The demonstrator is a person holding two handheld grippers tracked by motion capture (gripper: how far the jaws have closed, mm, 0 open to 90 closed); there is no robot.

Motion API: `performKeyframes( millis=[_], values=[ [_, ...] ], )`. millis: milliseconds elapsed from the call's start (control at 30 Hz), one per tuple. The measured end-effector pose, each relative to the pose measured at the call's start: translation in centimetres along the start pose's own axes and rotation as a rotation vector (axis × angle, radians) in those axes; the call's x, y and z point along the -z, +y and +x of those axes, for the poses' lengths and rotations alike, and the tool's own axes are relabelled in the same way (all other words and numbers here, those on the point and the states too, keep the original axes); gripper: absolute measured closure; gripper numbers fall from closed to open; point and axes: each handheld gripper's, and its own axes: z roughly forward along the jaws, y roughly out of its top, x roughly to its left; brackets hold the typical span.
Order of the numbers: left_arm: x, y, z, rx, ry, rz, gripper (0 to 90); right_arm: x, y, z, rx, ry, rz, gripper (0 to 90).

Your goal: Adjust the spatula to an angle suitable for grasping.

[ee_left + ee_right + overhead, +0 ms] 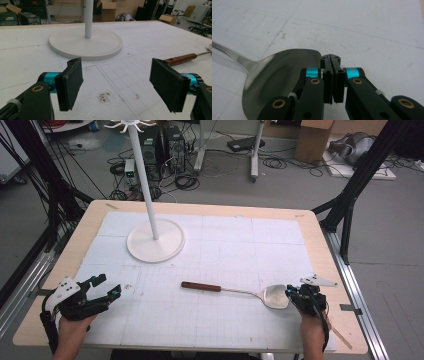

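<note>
Lying flat on the white gridded mat (210, 245), a spatula (235, 291) is pointing its metal blade (277, 75) at the right gripper (295, 295), whose jaws are pressing together right at the blade's edge; whether they are pinching it cannot be told. Left gripper (107, 287) is sitting with jaws spread wide, spatula's wooden handle (181, 59) just beyond its right jaw, white stand base (85, 43) ahead

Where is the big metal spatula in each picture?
High view: spatula lies at lower middle, blade by the right tool.
Left gripper view: its wooden handle shows at the right edge.
Right gripper view: its blade is at lower left.
Shared landmark: the white gridded mat.
</note>
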Motion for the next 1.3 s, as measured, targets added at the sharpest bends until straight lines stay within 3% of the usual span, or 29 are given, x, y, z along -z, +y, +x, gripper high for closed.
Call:
performKeyframes(
  millis=[800, 933, 1033, 1100, 1200, 1300],
  values=[
    [-0.4, 0.0, 0.0, -0.006, -0.007, 0.006, 27.1, 0.9, -0.7, 3.0, 0.063, 0.17, 0.035, 89.0],
    [-0.5, 0.0, 0.0, -0.005, -0.005, 0.007, 27.1, 1.4, -0.8, 3.7, 0.087, 0.218, 0.031, 89.0],
    [-0.4, 0.0, 0.1, -0.004, -0.003, 0.005, 27.1, 1.9, -1.1, 3.9, 0.089, 0.211, 0.023, 83.8],
    [-0.3, 0.0, 0.2, 0.0, 0.0, -0.001, 27.1, 2.7, -1.3, 3.5, 0.072, 0.186, -0.013, 70.5],
    [-0.3, 0.0, 0.3, 0.001, 0.001, -0.001, 27.1, 3.7, -1.7, 3.0, 0.009, 0.132, -0.098, 43.0],
    [-0.2, 0.0, 0.3, 0.015, 0.004, -0.015, 27.1, 5.0, -2.0, 2.7, -0.025, 0.095, -0.194, 29.7]
  ],
)
